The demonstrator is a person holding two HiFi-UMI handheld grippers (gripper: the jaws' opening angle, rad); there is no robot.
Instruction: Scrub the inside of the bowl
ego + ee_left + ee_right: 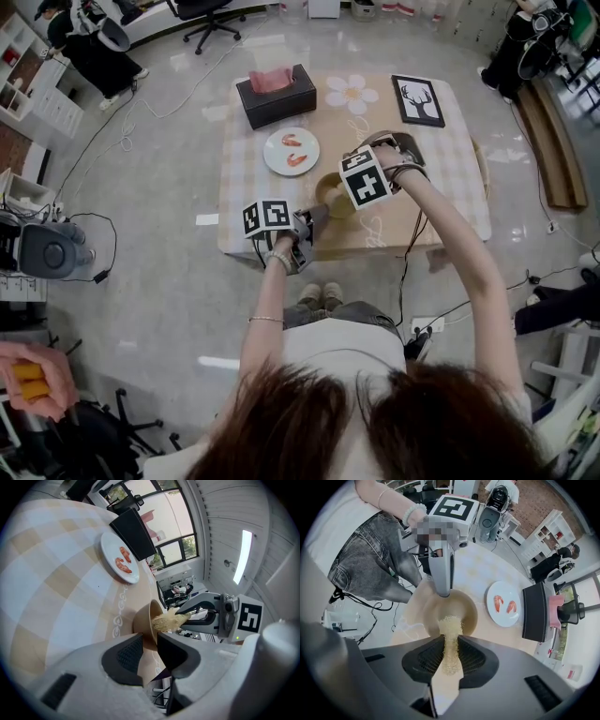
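The left gripper [149, 643] pinches the near rim of the bowl [467, 612] to steady it, so the right gripper [450, 660], clamped on a scourer [450, 629], can rub inside.

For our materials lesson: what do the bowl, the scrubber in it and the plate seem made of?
The bowl: matte even tan, perhaps wood or unglazed ceramic. The scrubber: pale yellow, coarse tangled fibres, likely loofah or plastic mesh. The plate: smooth white with sheen, probably glazed ceramic.

Head view: steeply down over table [450, 178]. Both gripper views: close, opposed, sharing bowl [464, 606] at 12 o'clock
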